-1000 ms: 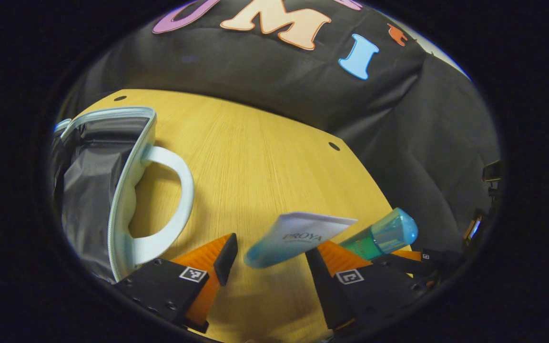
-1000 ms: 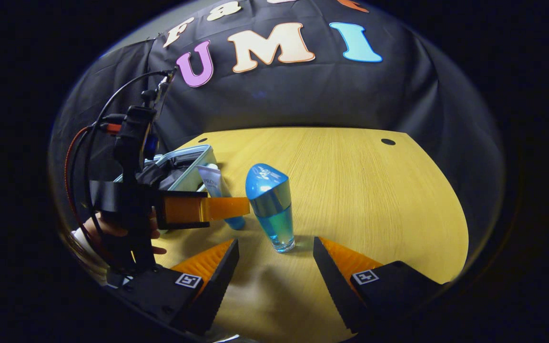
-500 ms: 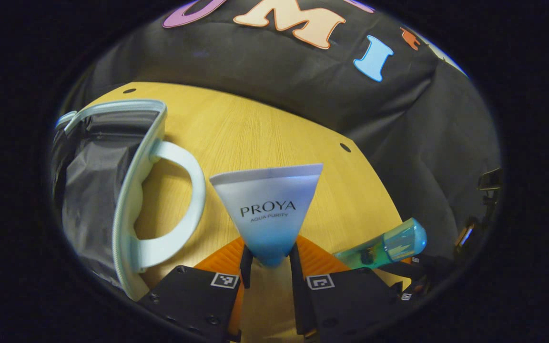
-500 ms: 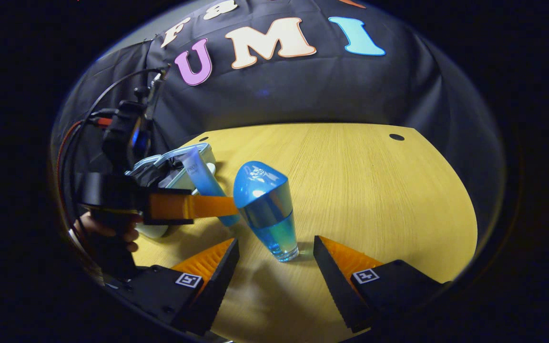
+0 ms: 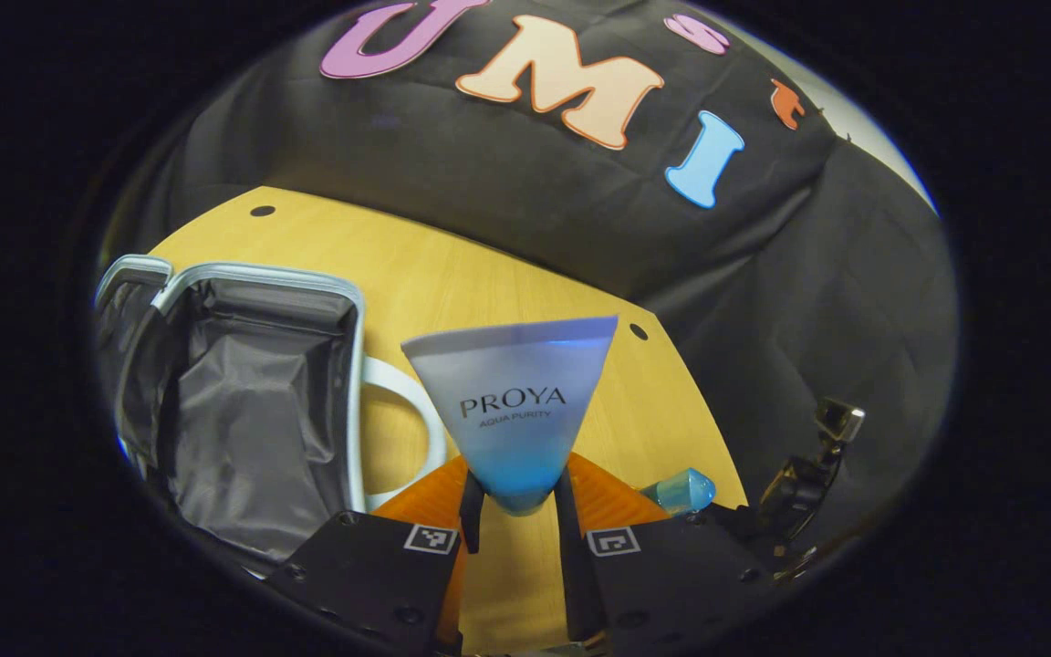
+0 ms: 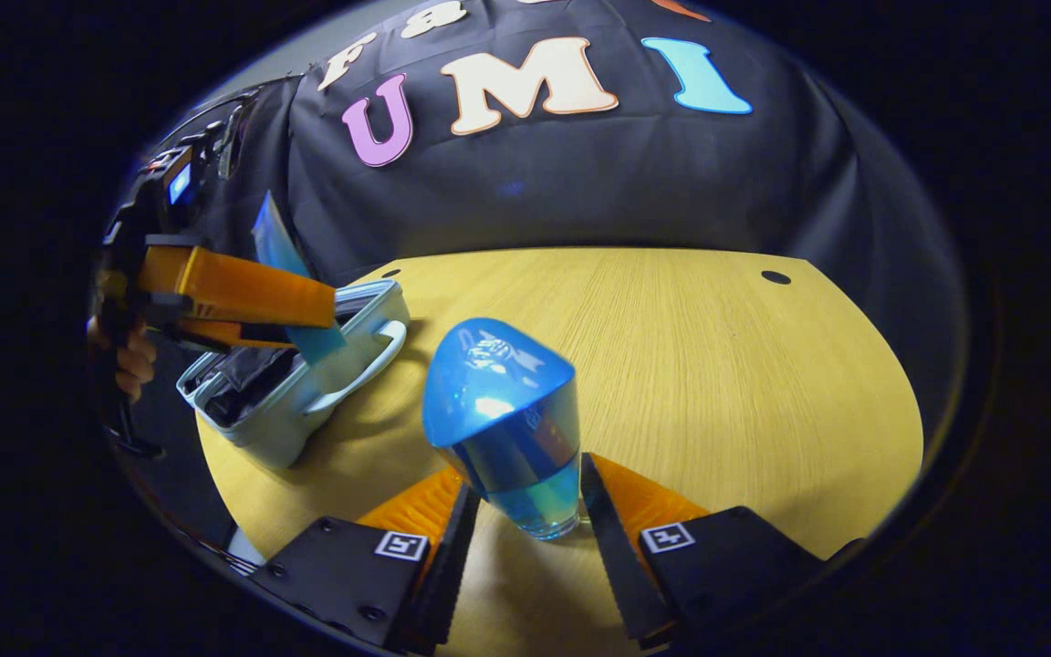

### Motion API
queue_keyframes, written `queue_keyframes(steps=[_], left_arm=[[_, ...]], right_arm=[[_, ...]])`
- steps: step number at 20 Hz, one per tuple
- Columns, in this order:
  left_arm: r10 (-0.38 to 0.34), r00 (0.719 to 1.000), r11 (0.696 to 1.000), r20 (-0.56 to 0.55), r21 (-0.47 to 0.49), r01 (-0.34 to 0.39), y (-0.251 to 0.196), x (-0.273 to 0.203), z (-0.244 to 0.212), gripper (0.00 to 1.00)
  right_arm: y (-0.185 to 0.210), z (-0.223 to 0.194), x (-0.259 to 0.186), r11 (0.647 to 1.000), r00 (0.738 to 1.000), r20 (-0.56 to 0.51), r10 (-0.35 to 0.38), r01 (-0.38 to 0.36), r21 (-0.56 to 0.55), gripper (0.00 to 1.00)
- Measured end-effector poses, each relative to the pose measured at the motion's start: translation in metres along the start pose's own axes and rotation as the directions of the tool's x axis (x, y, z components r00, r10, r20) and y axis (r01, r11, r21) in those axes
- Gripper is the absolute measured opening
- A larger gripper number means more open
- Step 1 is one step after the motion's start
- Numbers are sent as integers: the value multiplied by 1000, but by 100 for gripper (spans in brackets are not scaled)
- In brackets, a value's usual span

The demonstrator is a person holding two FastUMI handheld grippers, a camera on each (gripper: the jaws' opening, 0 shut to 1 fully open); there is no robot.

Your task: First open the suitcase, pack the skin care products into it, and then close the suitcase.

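My left gripper (image 5: 515, 488) is shut on the blue end of a white-and-blue skin care tube (image 5: 512, 392), which points up and away. Left of it the pale blue suitcase (image 5: 243, 411) lies open, showing its grey lining and white handle (image 5: 411, 406). In the right gripper view the left gripper (image 6: 325, 315) holds the tube (image 6: 275, 242) in the air above the suitcase (image 6: 288, 411). My right gripper (image 6: 525, 479) has both fingers against the sides of a blue bottle (image 6: 507, 411) standing on the table.
The round wooden table (image 6: 717, 365) has open room to the right and behind the bottle. A hand (image 6: 129, 356) holds the left gripper at the table's left edge. The bottle's cap (image 5: 681, 491) and the right gripper's body (image 5: 799, 484) lie at lower right in the left gripper view.
The left gripper shut on the tube, then lifted it up and toward the open suitcase. The right gripper moved forward and its fingers closed in on the blue bottle.
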State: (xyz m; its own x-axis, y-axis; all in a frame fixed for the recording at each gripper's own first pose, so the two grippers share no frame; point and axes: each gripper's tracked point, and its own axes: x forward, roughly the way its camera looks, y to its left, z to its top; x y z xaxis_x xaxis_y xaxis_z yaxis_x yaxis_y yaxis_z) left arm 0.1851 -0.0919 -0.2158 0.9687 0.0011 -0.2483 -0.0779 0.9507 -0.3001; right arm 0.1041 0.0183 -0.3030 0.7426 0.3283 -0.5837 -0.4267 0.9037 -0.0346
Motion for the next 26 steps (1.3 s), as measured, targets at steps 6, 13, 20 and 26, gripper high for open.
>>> queue_keyframes(steps=[6,13,20,26], left_arm=[[120,993,991,5,-57,-120,51,-49,12,37],[328,938,939,-116,-72,-337,138,-81,-7,37],[312,866,938,-390,-17,-346,189,-65,-64,37],[292,842,949,-454,29,-314,219,-60,-65,39]], right_arm=[[-9,-2,1,999,999,-4,-43,43,-27,44],[-17,-6,-6,998,997,-57,-53,52,-21,42],[-3,11,-33,994,992,-62,-105,103,-46,40],[80,56,-58,997,997,-37,-69,70,29,36]])
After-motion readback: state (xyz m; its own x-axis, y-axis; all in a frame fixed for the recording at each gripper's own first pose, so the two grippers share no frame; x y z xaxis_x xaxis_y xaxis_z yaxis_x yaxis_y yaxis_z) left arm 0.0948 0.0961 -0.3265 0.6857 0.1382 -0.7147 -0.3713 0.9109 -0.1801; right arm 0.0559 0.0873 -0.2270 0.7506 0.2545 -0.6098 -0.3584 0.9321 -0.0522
